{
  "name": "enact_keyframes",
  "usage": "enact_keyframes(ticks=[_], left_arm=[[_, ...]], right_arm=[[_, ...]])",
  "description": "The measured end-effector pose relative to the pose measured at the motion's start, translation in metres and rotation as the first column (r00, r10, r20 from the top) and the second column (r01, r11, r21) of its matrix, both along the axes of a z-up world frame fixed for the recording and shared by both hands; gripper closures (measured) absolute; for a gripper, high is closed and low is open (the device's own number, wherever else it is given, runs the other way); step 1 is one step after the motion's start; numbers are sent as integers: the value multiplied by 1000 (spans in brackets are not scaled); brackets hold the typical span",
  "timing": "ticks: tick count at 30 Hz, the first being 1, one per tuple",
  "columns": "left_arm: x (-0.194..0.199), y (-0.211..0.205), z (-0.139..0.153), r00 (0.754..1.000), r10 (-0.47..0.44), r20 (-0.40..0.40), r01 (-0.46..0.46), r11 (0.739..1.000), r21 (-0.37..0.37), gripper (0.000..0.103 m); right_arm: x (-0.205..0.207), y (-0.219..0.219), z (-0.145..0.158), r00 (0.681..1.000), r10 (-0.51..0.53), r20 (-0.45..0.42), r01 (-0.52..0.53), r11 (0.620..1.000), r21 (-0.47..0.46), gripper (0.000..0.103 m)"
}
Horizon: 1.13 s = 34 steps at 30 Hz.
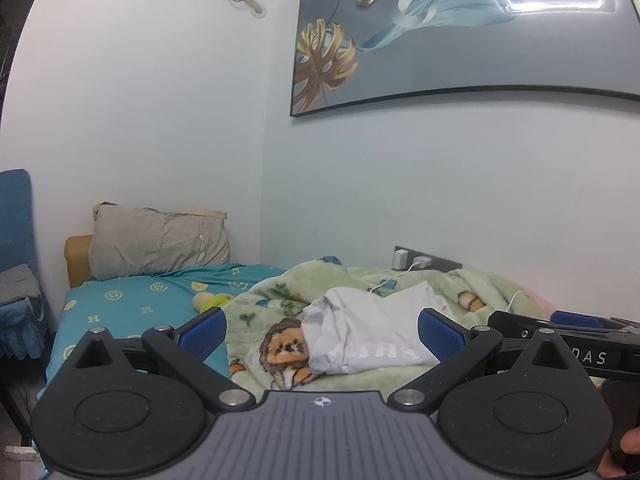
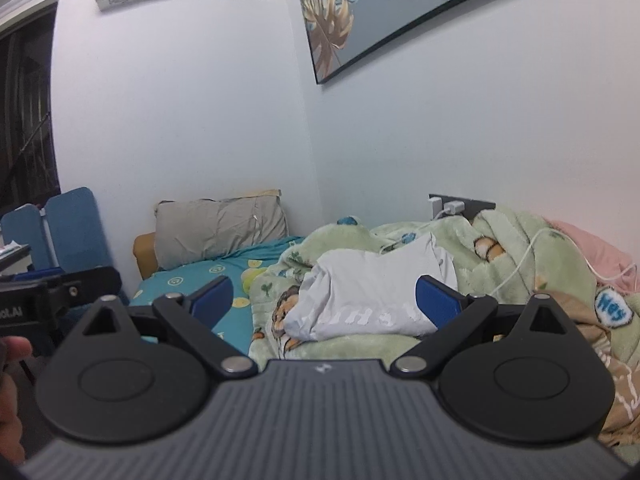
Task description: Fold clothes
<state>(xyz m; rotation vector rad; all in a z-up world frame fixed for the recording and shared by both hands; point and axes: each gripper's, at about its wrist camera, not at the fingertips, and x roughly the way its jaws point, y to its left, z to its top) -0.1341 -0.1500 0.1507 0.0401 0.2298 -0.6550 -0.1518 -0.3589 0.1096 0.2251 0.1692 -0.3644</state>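
Far left in the left wrist view: a blue fabric-covered chair [image 1: 16, 240], then a crumpled grey pillow [image 1: 158, 242] propped against the wall at the head of a bed with a teal patterned sheet [image 1: 132, 304]. Toward the middle: a fluffy pale-green fleece blanket with cartoon lion prints [image 1: 280, 344], and lying on it, the task's thing, a white cotton garment with pale lettering [image 1: 372, 332], bundled into a loose, rumpled packet rather than spread flat. Behind it: a white charging cable [image 1: 394, 278] running to a wall plug. Left gripper [image 1: 322, 330] with blue-padded fingers spread wide, empty, held short of the garment and framing it. Right gripper [image 2: 324, 300] likewise spread wide and empty, level with the same white garment [image 2: 372, 292], no contact visible. Further right: a pink cloth [image 2: 588, 248] at the blanket's edge. Judging progress: the garment roughly gathered on itself, edges uneven and one end bulging, so no neat, squared fold on show; fits equally a heap waiting to be laid out and a rough fold wanting tidying. Impossible to settle which from this moment alone.
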Motion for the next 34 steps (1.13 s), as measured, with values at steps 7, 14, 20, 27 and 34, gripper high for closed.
enact_keyframes(ticks=[7,14,20,27,34], left_arm=[[6,8,-21,1000,10,4,-10,1000,-7,0],[9,13,-37,1000,12,7,-12,1000,-24,0],[11,20,-43,1000,26,12,-25,998,-54,0],[15,31,-47,998,58,-1,-58,996,-61,0],[15,37,-49,997,71,-8,-72,996,-59,0]], right_arm=[[3,14,-19,999,-35,-16,35,999,-27,4],[6,28,-30,998,-56,-12,55,996,-71,3],[10,40,-37,999,-47,-14,46,996,-80,4],[11,46,-40,999,-39,-11,38,995,-92,4],[12,47,-40,999,-38,-19,37,995,-90,4]])
